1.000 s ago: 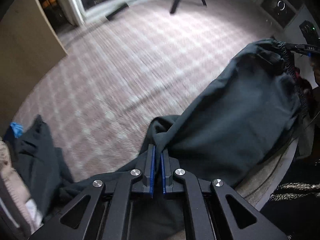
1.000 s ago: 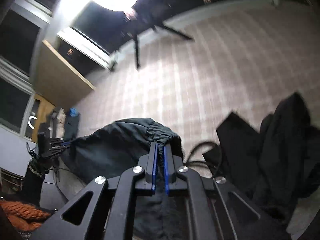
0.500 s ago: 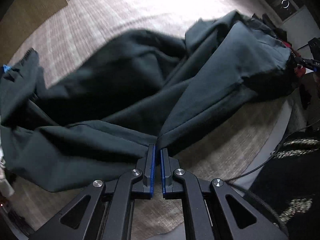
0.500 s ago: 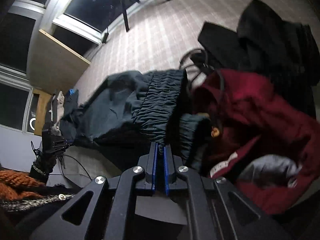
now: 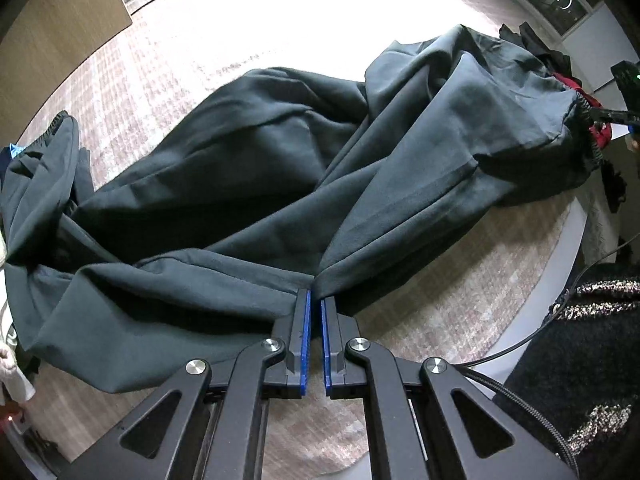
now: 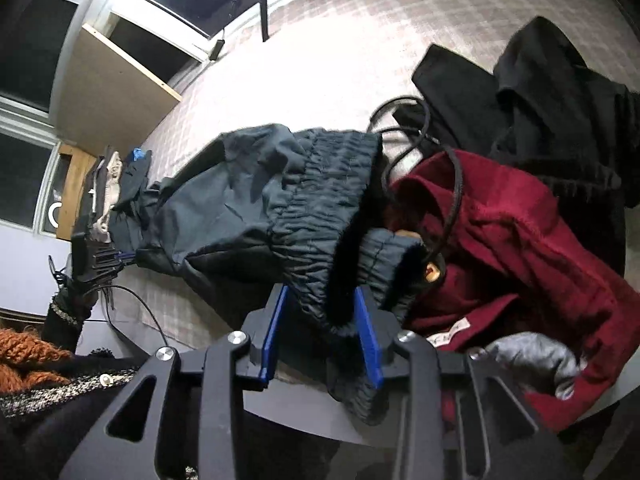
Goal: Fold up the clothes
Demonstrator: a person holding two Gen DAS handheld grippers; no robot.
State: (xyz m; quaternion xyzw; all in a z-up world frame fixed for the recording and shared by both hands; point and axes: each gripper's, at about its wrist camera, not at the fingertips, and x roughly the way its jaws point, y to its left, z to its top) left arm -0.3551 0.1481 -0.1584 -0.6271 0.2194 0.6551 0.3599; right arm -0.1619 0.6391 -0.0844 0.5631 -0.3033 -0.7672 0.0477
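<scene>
Dark teal trousers (image 5: pixel 280 184) lie spread on the round table (image 5: pixel 460 320), legs to the left, waistband to the right. My left gripper (image 5: pixel 315 300) is shut on the trousers' near edge at the crotch fold. In the right wrist view my right gripper (image 6: pixel 320 304) is open, its blue pads (image 6: pixel 366 332) either side of the gathered elastic waistband (image 6: pixel 332 208), which rests loose between them. The left gripper also shows far off in the right wrist view (image 6: pixel 116 258), and the right gripper at the waistband in the left wrist view (image 5: pixel 616 114).
A dark red garment (image 6: pixel 520 248) and black clothes (image 6: pixel 552 92) lie beside the waistband on the right, with a black cord (image 6: pixel 452 184) over them. More clothes (image 5: pixel 12 320) are piled at the far left. The table edge (image 5: pixel 576 240) runs close on the near side.
The trousers came down from hanging in the air and now lie spread on the table. My right gripper has opened and let go of the waistband. The left gripper stays shut.
</scene>
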